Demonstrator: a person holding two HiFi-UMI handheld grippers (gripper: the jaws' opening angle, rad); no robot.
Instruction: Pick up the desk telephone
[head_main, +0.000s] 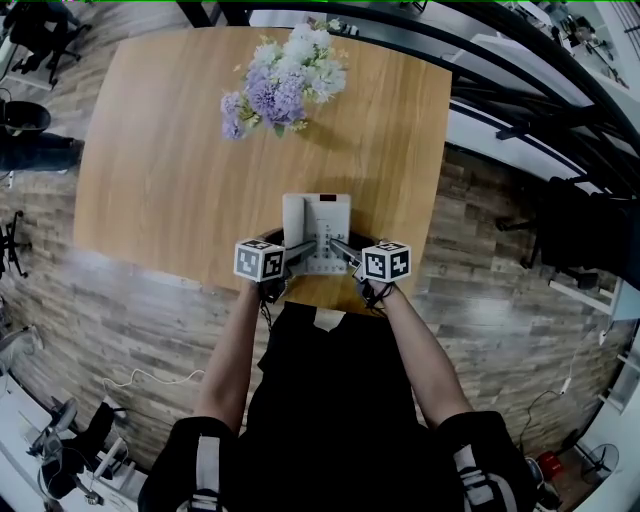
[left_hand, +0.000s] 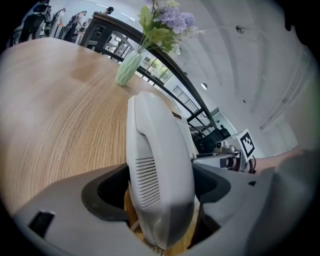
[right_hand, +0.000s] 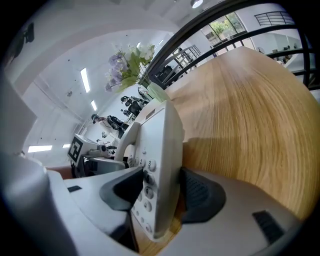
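The left gripper (left_hand: 159, 192) pinches the handset (left_hand: 157, 150) side of the phone (head_main: 317, 228). The right gripper (right_hand: 162, 191) is clamped across its keypad (right_hand: 148, 166) side, and the phone sits at the near edge of the table (head_main: 160, 170). For a good lift, I judge both should rise together and level, or the handset may slide off its cradle. Whether the base has cleared the wood is hard to tell, and any cord is hidden. Farther back stand the flowers (head_main: 285, 80).

One desk telephone (head_main: 318, 222), one flower vase (head_main: 285, 85), one table (head_main: 160, 170), two grippers (head_main: 303, 248) (head_main: 340, 248).
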